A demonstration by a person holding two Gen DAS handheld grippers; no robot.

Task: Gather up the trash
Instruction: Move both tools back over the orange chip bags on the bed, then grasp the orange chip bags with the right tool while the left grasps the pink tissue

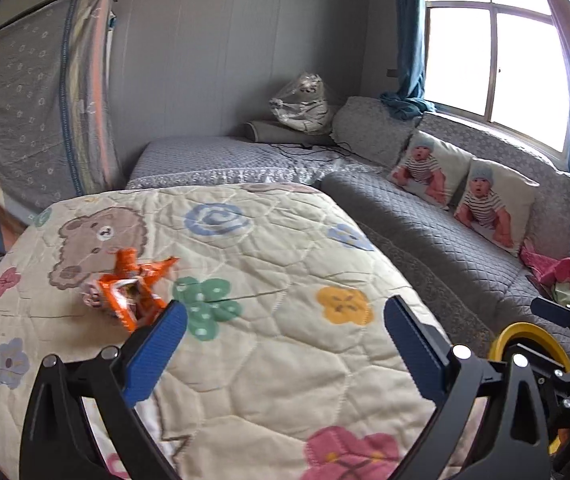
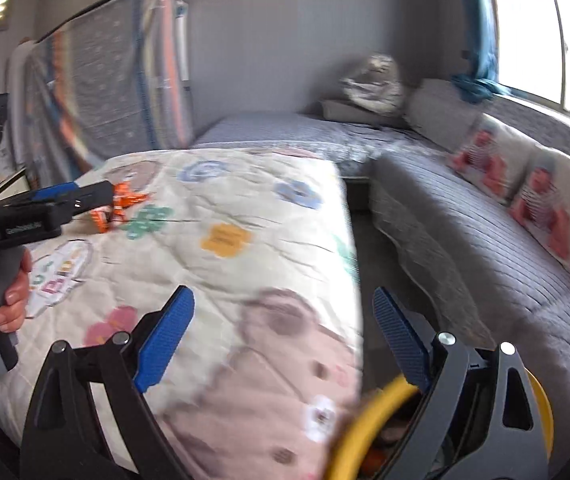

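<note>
A crumpled orange wrapper (image 1: 131, 294) lies on the cream flower-and-bear quilt (image 1: 269, 360), just ahead and left of my left gripper (image 1: 285, 320), which is open and empty with its left fingertip close to the wrapper. The wrapper also shows in the right wrist view (image 2: 119, 204), beside the left gripper (image 2: 73, 196). My right gripper (image 2: 283, 304) is open and empty over the quilt's right edge (image 2: 341, 280). A yellow-rimmed bin (image 2: 361, 432) sits under it, and it shows at the lower right of the left wrist view (image 1: 525, 340).
A grey quilted corner sofa (image 1: 445, 232) runs along the right and back, with two baby-print cushions (image 1: 461, 188) and a clear plastic bag (image 1: 305, 104). Pink cloth (image 1: 557, 272) lies at the sofa's near end. A striped covered mattress (image 1: 41, 112) leans on the left wall.
</note>
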